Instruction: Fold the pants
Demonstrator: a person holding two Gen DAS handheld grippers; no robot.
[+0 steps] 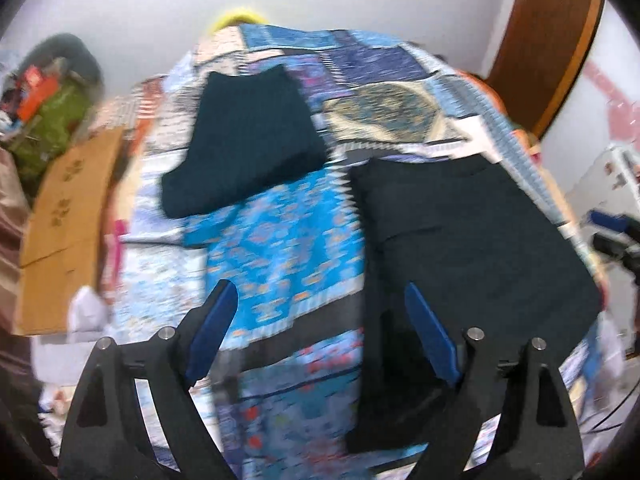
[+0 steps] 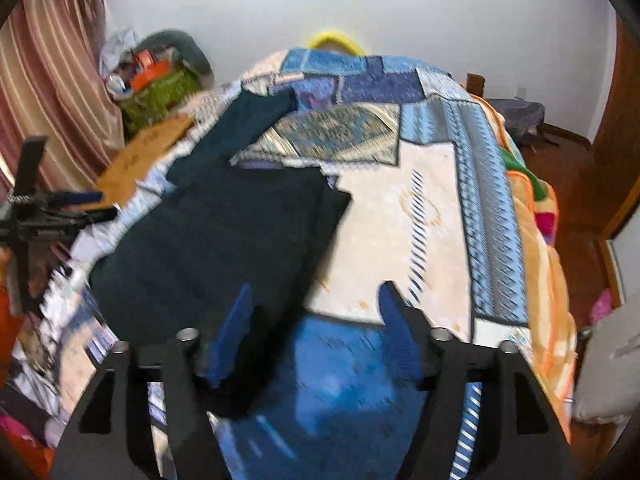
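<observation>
Bed cover (image 1: 280,240): a patchwork in blue, cream and purple that fills most of both views; everything below lies on it
Near pants (image 1: 460,248): dark, already folded flat into a long rectangle. In the left wrist view the long axis runs from 6 o'clock up toward 1 o'clock, with the far short edge at about 1 o'clock. In the right wrist view (image 2: 208,256) the same cloth lies at 9 to 10 o'clock of centre and its near end comes down to the left finger
Far pants (image 1: 248,144): a second dark folded piece, at 11 o'clock in the left wrist view, well apart from the near one. Its long axis goes from 8 o'clock to 1 o'clock
Cardboard sheet (image 1: 68,216): brown, at 9 o'clock, beside the bed
Green bag (image 2: 160,96): at 10 o'clock against the wall; orange and white things are in it, too blurred to name
Left gripper (image 1: 320,320): fingers wide apart, holding nothing, above the cover just beside the near pants
Right gripper (image 2: 316,312): fingers also wide apart; nothing is between them, and whether the left finger touches the cloth is not clear
</observation>
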